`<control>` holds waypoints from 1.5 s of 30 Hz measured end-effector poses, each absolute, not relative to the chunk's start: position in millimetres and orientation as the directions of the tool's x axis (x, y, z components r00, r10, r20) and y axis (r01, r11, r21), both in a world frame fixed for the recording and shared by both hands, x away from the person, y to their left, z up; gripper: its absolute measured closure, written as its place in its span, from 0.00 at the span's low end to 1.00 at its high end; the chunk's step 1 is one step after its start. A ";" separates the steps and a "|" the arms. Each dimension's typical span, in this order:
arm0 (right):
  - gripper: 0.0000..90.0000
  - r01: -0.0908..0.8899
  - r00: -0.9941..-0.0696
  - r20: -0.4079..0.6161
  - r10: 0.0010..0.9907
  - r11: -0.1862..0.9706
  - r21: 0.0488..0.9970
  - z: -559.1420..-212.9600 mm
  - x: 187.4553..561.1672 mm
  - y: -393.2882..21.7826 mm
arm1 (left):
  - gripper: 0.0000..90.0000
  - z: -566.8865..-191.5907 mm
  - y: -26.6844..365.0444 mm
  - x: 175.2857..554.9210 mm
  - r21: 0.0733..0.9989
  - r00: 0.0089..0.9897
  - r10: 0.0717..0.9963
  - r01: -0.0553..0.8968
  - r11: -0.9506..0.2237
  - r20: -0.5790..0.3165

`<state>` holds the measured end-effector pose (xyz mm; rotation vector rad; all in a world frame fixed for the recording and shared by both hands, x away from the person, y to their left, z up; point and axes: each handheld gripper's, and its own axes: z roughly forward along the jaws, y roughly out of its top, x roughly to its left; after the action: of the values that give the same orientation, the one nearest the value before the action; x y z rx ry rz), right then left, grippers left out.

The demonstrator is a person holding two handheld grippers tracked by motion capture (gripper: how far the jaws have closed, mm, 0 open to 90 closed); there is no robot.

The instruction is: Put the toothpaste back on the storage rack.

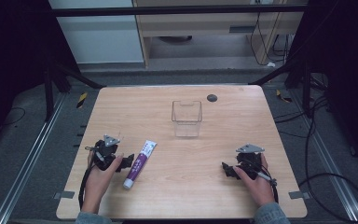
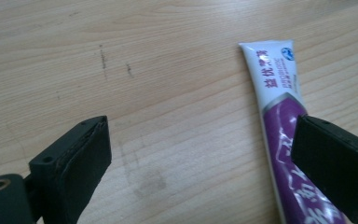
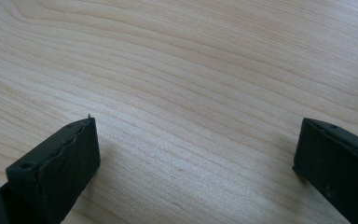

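I see left gripper (image 1: 127,162) low at near left of table (image 1: 223,196), jaws spread wide, nothing pinched. Right gripper (image 1: 227,169) at near right, jaws spread, bare wood between. Toothpaste tube (image 1: 140,164) lies flat just beside left gripper, ungrasped. Farther back, clear container (image 1: 186,118) stands upright, empty. My judgement: nothing started; grasp and any placing remain.

On the table (image 1: 182,186) a tube (image 1: 140,164) lies at the left, just beside the left gripper (image 1: 127,162). A container (image 1: 186,118) stands behind it, near the middle. The right gripper (image 1: 227,170) rests at the right, well apart from both.
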<state>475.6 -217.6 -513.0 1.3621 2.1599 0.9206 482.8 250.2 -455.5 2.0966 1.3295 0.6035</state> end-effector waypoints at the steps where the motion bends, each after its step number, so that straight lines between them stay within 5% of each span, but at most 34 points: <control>1: 0.00 0.619 -0.432 -0.009 0.902 0.303 0.724 -513.2 475.8 -217.8 | 0.05 -453.9 248.8 481.7 0.674 0.408 0.910 0.650 -0.350 0.078; 23: 0.00 0.619 -0.431 -0.009 0.902 0.303 0.724 -513.2 475.8 -217.8 | 0.10 -428.2 224.6 477.9 0.619 0.522 0.848 0.638 -0.459 0.090; 45: 0.00 0.619 -0.433 -0.009 0.901 0.304 0.724 -513.2 476.4 -217.8 | 0.37 -452.9 194.3 514.2 0.458 0.600 0.795 0.682 -0.570 0.094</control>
<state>476.4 -217.8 -513.2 1.3539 2.1625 0.9202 514.2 194.3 -452.9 2.4540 1.1870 0.4116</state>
